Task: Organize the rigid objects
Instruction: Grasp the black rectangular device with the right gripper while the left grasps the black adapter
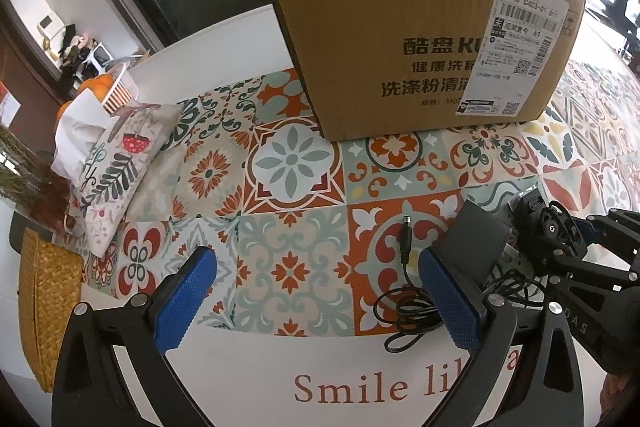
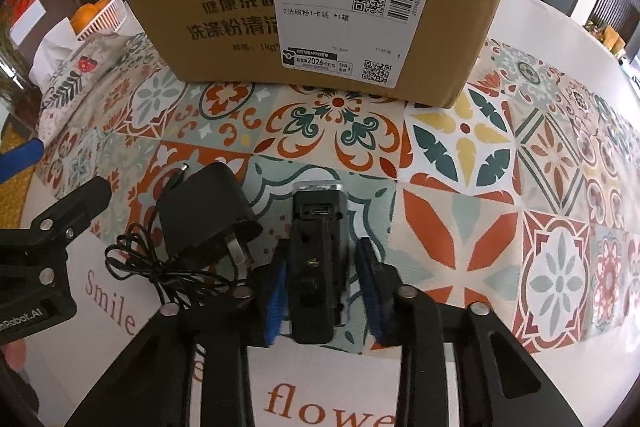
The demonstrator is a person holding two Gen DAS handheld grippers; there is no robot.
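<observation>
A brown cardboard box stands open-topped at the back of the patterned tablecloth; it also fills the top of the right wrist view. A black power adapter with its tangled cable lies on the cloth, seen also in the left wrist view. A small black device with a USB port lies between my right gripper's blue pads; the pads stand close beside it with small gaps. My left gripper is open and empty, its right finger next to the adapter.
A floral cushion, white tissue and a white basket of oranges sit at the left. A woven basket is at the table's left edge. The patterned tablecloth stretches to the right.
</observation>
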